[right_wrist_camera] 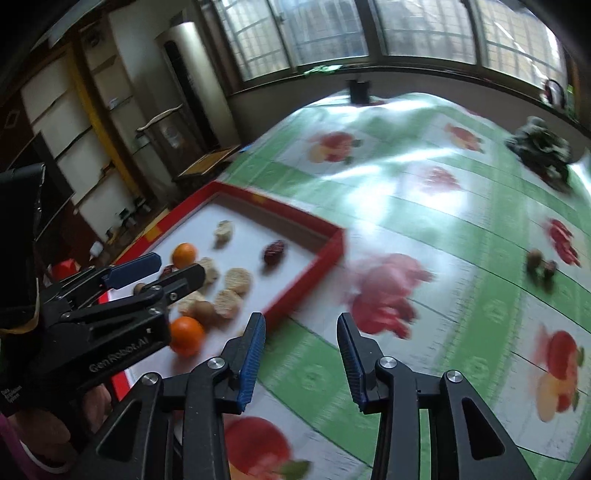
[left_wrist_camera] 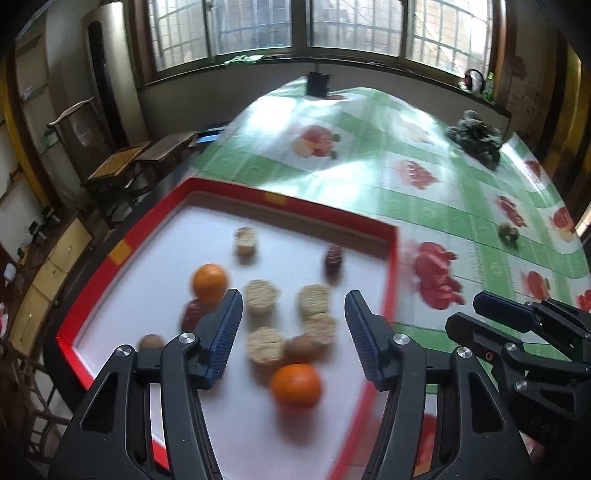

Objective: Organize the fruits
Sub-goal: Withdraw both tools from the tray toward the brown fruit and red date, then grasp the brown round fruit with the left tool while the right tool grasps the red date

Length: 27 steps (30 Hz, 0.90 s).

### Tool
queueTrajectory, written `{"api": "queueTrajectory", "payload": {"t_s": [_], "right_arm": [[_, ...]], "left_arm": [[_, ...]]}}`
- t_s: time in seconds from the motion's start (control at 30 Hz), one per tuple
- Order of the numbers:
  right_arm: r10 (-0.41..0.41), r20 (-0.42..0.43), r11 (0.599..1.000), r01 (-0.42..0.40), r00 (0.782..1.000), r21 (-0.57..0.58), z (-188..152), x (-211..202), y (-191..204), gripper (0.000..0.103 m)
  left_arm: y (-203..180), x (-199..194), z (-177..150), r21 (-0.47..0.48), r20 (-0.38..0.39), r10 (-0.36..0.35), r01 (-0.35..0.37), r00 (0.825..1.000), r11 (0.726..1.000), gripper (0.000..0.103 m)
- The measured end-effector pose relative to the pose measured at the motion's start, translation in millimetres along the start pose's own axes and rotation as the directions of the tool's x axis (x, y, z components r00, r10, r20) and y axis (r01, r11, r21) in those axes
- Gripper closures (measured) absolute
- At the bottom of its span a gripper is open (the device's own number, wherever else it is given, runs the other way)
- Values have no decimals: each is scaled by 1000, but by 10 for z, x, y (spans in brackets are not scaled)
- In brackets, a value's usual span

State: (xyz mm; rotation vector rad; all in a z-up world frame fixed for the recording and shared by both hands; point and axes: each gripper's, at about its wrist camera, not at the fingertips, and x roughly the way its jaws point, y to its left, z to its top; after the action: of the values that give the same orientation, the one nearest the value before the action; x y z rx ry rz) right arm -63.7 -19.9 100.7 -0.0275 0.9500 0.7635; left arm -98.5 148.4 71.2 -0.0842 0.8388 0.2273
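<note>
Fruit-print tabletop (right_wrist_camera: 424, 221): both hand-held grippers, left (left_wrist_camera: 293, 325) and right (right_wrist_camera: 301, 347), gape empty between pickups, with stray fruits (right_wrist_camera: 541, 264) waiting at two o'clock of the red tray (right_wrist_camera: 306, 273).

The table (left_wrist_camera: 436, 173) wore a glossy plastic cloth that caught the window light. The tray (left_wrist_camera: 390, 266) had a smooth red rim and matt white floor. Each gripper (left_wrist_camera: 293, 332) (right_wrist_camera: 301, 349) was matt black plastic with ribbed blue pads (left_wrist_camera: 225, 339) and bright metal screws (left_wrist_camera: 187, 337).

Window daylight (left_wrist_camera: 314, 26), glare on tablecloth (left_wrist_camera: 369, 173), motion blur, fisheye-curved edges.
</note>
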Motion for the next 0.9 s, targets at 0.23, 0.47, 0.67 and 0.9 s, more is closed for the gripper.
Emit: {"api": "queueTrajectory", "payload": {"t_s": [0.23,0.47,0.67,0.9], "right_arm": [[-51,33,995,48,998,90,-96,-260,-515,61],[-128,15,975,123,992,185,-243,-416,-1104,60],[-177,1,960,173,984,220,-278,-472,-1462,59],[-268,-18,935,264,963,235,-214,-514,-1796,59]], "left_arm": [[-474,52,85,57,-10,-60,61,998,997,45],[-941,201,123,114,-56,-115,120,992,986,45],[-1275,324,197,144,-85,-145,156,986,977,45],[-1664,561,386,140,-145,-253,273,957,952,45]]}}
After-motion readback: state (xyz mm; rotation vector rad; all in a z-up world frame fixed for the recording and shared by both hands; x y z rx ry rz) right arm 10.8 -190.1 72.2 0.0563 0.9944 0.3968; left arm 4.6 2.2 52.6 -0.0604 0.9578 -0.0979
